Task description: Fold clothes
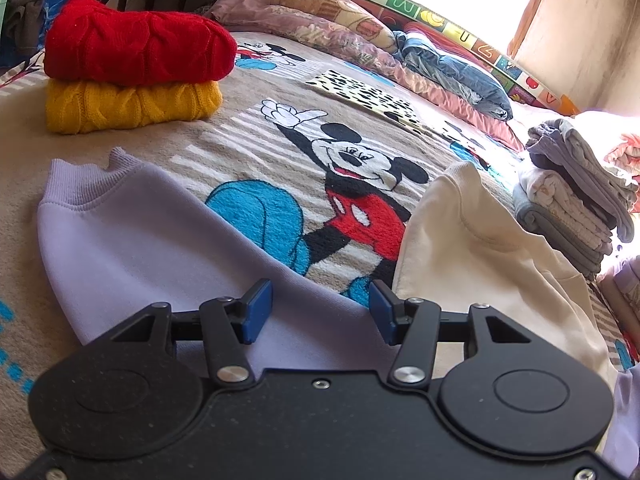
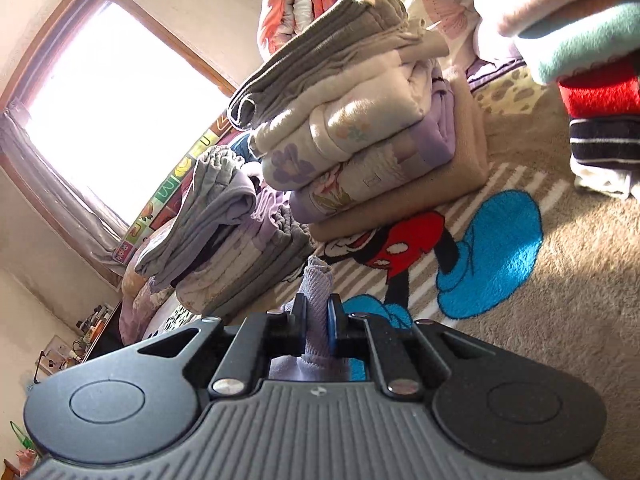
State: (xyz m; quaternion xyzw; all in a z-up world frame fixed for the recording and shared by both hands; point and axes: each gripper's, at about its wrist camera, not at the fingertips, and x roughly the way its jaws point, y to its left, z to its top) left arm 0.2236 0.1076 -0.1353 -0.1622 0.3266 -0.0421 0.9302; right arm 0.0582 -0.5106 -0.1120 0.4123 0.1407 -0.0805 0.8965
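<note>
A lavender sweatshirt (image 1: 132, 240) lies on the cartoon-mouse blanket (image 1: 248, 152), its ribbed cuff pointing toward the far left. My left gripper (image 1: 320, 312) hovers just over the near part of this garment. Its blue pads (image 1: 258, 310) stand apart and press on nothing. A cream garment (image 1: 480, 240) lies to the right, touching the lavender one near the gripper. In the right wrist view, my right gripper (image 2: 318, 316) is shut on a ribbed lavender edge (image 2: 318, 280) of fabric. That edge sticks up between the pads, lifted above the blanket (image 2: 560, 280).
A folded red sweater (image 1: 136, 44) sits on a yellow one (image 1: 128, 106) at the far left. Stacks of folded clothes (image 1: 572, 200) (image 2: 360, 140) stand to the right, with a smaller grey and lavender pile (image 2: 232, 232) beside them. Pillows (image 1: 328, 24) line the far edge by the window.
</note>
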